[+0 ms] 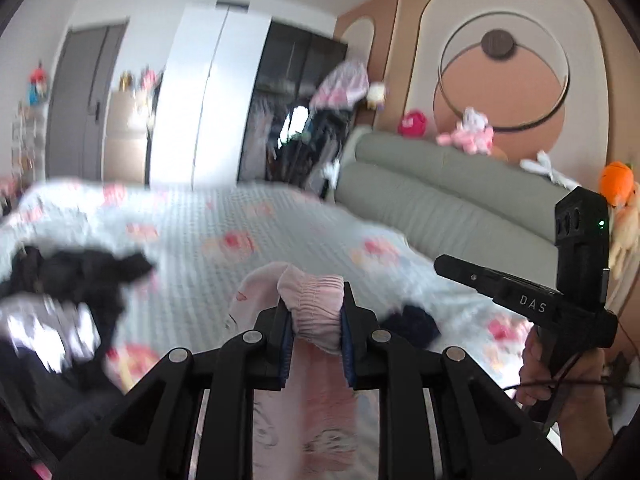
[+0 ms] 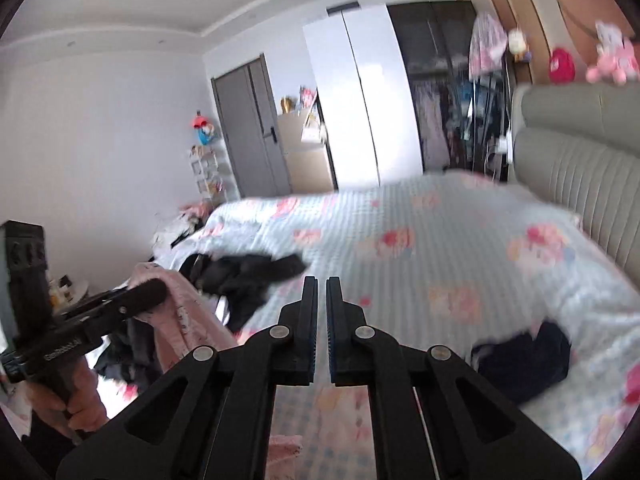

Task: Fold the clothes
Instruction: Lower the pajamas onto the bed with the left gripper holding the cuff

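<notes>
Early going in the folding: left hand-held gripper point(image 1: 314, 316) pinching the gathered waistband of a pale pink printed garment point(image 1: 308, 392) hanging above the bed's near edge, right hand-held gripper point(image 2: 322, 320) pressed together empty, black clothes heap point(image 2: 244, 272) at the floral quilt's point(image 2: 440, 240) left edge unfolded.

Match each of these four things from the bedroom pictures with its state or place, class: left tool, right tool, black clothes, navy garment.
Things:
1. left tool
2. right tool
3. black clothes
4. navy garment

States or places:
A. shut, nothing between its fingers
B. lying alone on the bedspread, nearer the headboard
C. clamped on a pink garment
D. heaped at the bed's far edge

Pairs: 1-C, 2-A, 3-D, 4-B
</notes>
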Action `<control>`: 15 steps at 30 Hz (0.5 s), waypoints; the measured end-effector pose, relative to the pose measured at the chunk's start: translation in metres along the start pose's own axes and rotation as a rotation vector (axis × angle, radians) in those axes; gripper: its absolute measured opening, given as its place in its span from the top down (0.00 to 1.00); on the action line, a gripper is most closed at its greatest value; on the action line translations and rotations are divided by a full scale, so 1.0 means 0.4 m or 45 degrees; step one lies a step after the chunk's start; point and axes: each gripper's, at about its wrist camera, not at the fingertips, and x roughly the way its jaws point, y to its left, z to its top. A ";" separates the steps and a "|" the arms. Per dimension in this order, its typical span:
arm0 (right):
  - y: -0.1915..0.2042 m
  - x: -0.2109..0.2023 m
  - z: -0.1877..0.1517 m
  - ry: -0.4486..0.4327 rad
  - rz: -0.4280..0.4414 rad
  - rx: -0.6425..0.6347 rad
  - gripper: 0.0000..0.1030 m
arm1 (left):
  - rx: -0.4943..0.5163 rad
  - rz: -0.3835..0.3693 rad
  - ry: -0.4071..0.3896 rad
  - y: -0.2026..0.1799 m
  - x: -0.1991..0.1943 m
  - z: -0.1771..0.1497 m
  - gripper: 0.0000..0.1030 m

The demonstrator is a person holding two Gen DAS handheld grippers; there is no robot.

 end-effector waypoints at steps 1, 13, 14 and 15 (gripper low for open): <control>-0.010 0.024 -0.053 0.072 -0.004 0.022 0.97 | -0.030 0.012 0.052 0.013 0.015 -0.053 0.80; 0.022 0.268 -0.556 0.769 0.127 0.226 0.46 | -0.243 0.106 0.277 0.117 0.027 -0.303 0.80; 0.031 0.275 -0.567 0.786 0.130 0.222 0.38 | -0.261 0.117 0.283 0.128 0.021 -0.312 0.80; 0.039 0.281 -0.577 0.804 0.137 0.219 0.36 | -0.278 0.125 0.290 0.140 0.015 -0.323 0.80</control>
